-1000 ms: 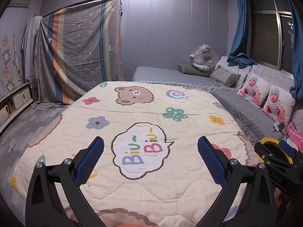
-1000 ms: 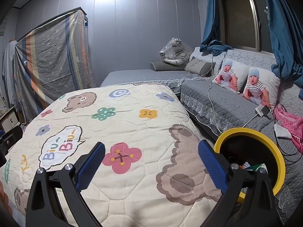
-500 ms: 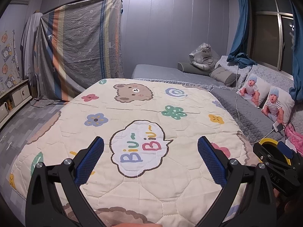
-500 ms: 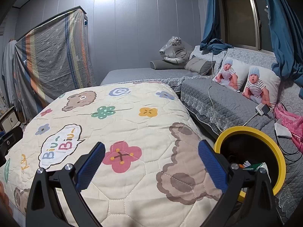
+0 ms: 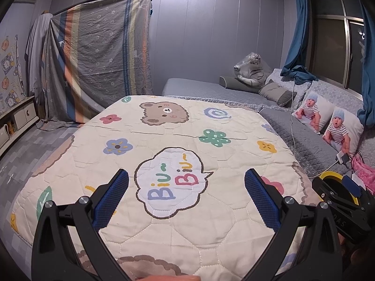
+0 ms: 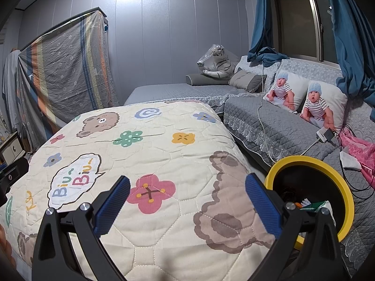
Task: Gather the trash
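A black trash bin with a yellow rim [image 6: 337, 171] stands at the right side of the bed, with several scraps of trash [image 6: 313, 205] inside. Its rim also shows in the left wrist view [image 5: 329, 175], mostly hidden behind my right gripper's body. My left gripper [image 5: 186, 193] is open and empty above the cream cartoon quilt [image 5: 178, 126]. My right gripper [image 6: 187, 194] is open and empty above the quilt's right part [image 6: 164, 145], with its right finger [image 6: 262, 206] in front of the bin. No loose trash shows on the quilt.
A grey quilted couch [image 6: 281, 126] with two baby-print pillows [image 6: 304, 98], a charger and cable [image 6: 325, 135] and pink cloth [image 6: 361, 149] lies to the right. A plush tiger [image 5: 250, 70] sits at the back. A striped sheet [image 5: 98, 61] hangs at the left, beside a low cabinet [image 5: 21, 114].
Both grippers stay open and empty. The left wrist view has shifted slightly, with the quilt pattern drifting a little down and left. The right wrist view is nearly unchanged.
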`<state>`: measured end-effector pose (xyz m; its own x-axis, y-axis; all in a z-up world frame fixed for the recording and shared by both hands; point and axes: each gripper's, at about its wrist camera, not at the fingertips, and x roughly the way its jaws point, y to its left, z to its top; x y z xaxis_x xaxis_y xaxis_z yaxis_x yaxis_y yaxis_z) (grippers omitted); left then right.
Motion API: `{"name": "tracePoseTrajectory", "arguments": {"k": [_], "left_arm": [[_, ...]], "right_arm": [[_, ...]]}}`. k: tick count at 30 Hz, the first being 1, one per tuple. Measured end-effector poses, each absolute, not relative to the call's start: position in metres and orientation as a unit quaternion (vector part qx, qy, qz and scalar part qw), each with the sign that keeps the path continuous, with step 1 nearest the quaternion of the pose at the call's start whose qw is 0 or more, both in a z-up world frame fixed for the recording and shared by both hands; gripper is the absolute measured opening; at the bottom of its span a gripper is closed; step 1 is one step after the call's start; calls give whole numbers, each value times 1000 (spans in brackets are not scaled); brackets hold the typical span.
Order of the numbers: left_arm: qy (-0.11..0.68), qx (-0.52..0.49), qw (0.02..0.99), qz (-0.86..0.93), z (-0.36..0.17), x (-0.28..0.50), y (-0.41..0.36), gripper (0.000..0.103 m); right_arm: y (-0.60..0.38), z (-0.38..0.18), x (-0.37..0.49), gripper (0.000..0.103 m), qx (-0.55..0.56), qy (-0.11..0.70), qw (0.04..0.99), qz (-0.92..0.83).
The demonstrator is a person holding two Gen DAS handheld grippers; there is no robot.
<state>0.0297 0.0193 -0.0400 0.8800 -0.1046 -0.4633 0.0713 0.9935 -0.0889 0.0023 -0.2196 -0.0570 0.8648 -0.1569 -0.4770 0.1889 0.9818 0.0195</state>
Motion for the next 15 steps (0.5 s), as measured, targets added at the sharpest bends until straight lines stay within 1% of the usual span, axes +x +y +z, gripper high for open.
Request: {"name": "tracePoseTrajectory", "arguments": {"k": [15], "left_arm": [[241,-35,969,-47,-39,30,19,95]], "right_arm": [[-220,-60,-1,95,33,246,965,-89]]}}
